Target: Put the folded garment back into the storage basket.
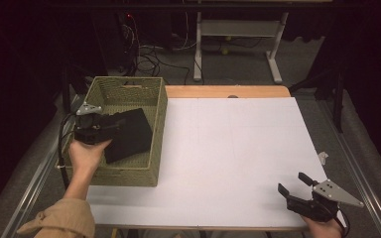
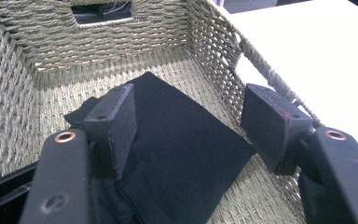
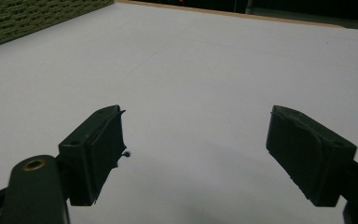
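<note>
A folded black cloth [image 1: 131, 135] lies tilted in a woven olive basket [image 1: 159, 130] at the table's left side. My left gripper [image 1: 115, 127] hovers inside the basket just above the cloth, held by a hand in a tan sleeve. In the left gripper view the cloth [image 2: 182, 154] lies below the gripper [image 2: 191, 112], whose jaws stand apart without pressing on it. The basket wall [image 2: 121, 42] rises beyond. My right gripper [image 1: 292, 182] rests near the front right corner of the white sheet [image 1: 228, 148], open with nothing between its fingers [image 3: 196, 140].
The white sheet [image 3: 191, 60] covers most of the wooden table; a strip of bare wood [image 1: 228, 91] shows at the far edge. A small white scrap [image 1: 322, 157] lies off the right edge. Beyond the table, desk legs and cables stand on the dark floor.
</note>
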`<move>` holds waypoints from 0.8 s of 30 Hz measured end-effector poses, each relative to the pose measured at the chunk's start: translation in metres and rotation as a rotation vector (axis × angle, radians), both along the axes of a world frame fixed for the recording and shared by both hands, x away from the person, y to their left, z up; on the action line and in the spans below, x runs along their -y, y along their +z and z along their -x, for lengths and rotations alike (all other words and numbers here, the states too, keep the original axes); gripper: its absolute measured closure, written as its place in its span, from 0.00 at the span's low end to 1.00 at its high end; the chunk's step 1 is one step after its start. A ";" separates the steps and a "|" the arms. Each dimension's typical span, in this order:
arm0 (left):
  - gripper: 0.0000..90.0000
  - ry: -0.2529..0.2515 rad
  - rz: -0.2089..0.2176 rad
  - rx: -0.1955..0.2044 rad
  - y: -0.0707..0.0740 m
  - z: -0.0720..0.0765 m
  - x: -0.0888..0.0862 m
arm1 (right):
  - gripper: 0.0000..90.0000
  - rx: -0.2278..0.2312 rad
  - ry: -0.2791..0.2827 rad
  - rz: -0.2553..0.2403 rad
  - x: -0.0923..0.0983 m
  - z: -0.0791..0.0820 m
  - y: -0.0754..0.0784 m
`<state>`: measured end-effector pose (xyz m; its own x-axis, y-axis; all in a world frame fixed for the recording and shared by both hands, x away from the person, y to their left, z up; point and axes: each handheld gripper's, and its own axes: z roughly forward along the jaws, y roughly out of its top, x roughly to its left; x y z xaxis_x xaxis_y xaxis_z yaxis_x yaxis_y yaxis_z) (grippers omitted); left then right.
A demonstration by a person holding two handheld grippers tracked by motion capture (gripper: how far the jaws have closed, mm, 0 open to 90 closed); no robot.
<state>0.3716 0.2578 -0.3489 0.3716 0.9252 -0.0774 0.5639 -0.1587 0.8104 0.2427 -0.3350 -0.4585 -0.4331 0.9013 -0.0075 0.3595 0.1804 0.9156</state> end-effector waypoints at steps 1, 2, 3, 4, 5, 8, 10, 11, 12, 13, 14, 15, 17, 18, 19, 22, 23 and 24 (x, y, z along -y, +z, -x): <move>0.36 -0.001 -0.002 0.004 0.000 0.001 0.000 | 0.21 0.000 -0.001 0.000 0.000 0.000 0.000; 0.37 -0.002 -0.004 0.006 0.001 0.002 0.000 | 0.21 0.000 -0.001 0.000 0.000 0.000 0.000; 0.37 -0.005 -0.008 0.007 0.001 0.003 0.000 | 0.22 0.000 -0.001 0.000 0.000 0.000 0.000; 0.37 -0.007 -0.011 0.010 0.002 0.004 0.000 | 0.21 0.000 -0.001 0.001 0.000 0.000 0.000; 0.37 -0.008 -0.012 0.013 0.002 0.006 0.001 | 0.21 -0.001 0.000 0.001 0.000 0.000 0.000; 0.37 -0.014 -0.006 0.018 0.002 0.010 0.001 | 0.21 0.000 -0.001 0.001 0.000 0.000 0.000; 0.36 -0.018 -0.012 0.019 0.001 0.012 0.002 | 0.21 -0.001 -0.001 0.001 0.000 0.000 0.000; 0.37 -0.020 -0.016 0.021 0.001 0.013 0.003 | 0.22 0.000 -0.001 0.001 0.000 0.000 0.000; 0.37 -0.021 -0.015 0.024 0.002 0.014 0.003 | 0.22 0.001 -0.001 0.001 0.000 0.000 0.000; 0.37 -0.025 -0.019 0.025 0.002 0.015 0.003 | 0.21 0.000 -0.001 0.001 0.000 0.000 0.000; 0.37 -0.028 -0.020 0.027 0.002 0.017 0.004 | 0.21 0.000 -0.001 0.001 0.000 0.000 0.000; 0.37 -0.029 -0.019 0.031 0.002 0.018 0.004 | 0.21 0.000 -0.001 0.000 0.000 0.000 0.000; 0.37 -0.033 -0.024 0.032 0.002 0.020 0.004 | 0.22 0.000 -0.001 0.001 0.000 0.000 0.000; 0.37 -0.035 -0.025 0.031 0.002 0.021 0.004 | 0.21 0.000 0.000 0.001 0.000 0.000 0.000; 0.37 -0.036 -0.025 0.031 0.002 0.022 0.005 | 0.21 -0.001 -0.001 0.001 0.000 0.000 0.000; 0.37 -0.039 -0.032 0.033 0.001 0.024 0.005 | 0.22 0.001 -0.001 0.000 0.000 0.000 0.000; 0.37 -0.040 -0.035 0.035 0.001 0.025 0.005 | 0.21 0.000 -0.001 0.000 0.000 0.000 0.000; 0.37 -0.041 -0.034 0.037 0.001 0.026 0.005 | 0.21 0.000 -0.001 0.000 0.000 0.000 0.000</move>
<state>0.3457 0.2524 -0.3481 0.4116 0.9108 -0.0315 0.5262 -0.2093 0.8242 0.2426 -0.3351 -0.4584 -0.4321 0.9018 -0.0080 0.3592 0.1802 0.9157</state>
